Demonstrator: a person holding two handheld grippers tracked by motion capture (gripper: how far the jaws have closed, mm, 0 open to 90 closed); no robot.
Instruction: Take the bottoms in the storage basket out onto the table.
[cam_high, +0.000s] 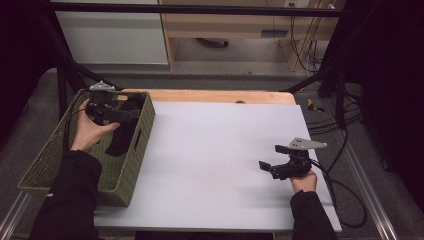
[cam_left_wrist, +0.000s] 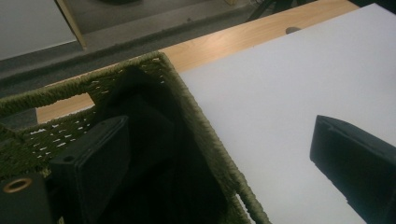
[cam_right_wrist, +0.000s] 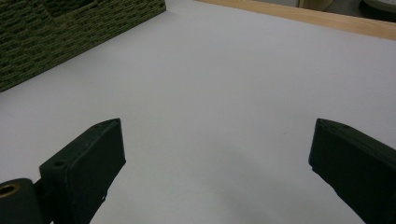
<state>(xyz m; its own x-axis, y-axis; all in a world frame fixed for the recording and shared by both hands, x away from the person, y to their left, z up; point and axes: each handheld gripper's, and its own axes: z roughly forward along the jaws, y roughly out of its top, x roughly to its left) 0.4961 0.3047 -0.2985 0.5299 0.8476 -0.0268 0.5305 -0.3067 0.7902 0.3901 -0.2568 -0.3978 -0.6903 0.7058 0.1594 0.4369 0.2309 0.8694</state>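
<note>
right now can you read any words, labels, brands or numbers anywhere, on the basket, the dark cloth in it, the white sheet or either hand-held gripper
None can be read.
Green woven basket: no label or tag.
Dark cloth inside it: no print that I can make out.
White sheet: blank.
Left hand-held gripper and right hand-held gripper: plain black, no markings legible.

A white mat lies bare across the table, open room for the right gripper hovering over it. At the left, a woven basket walls in the left gripper, dark cloth beneath it.
</note>
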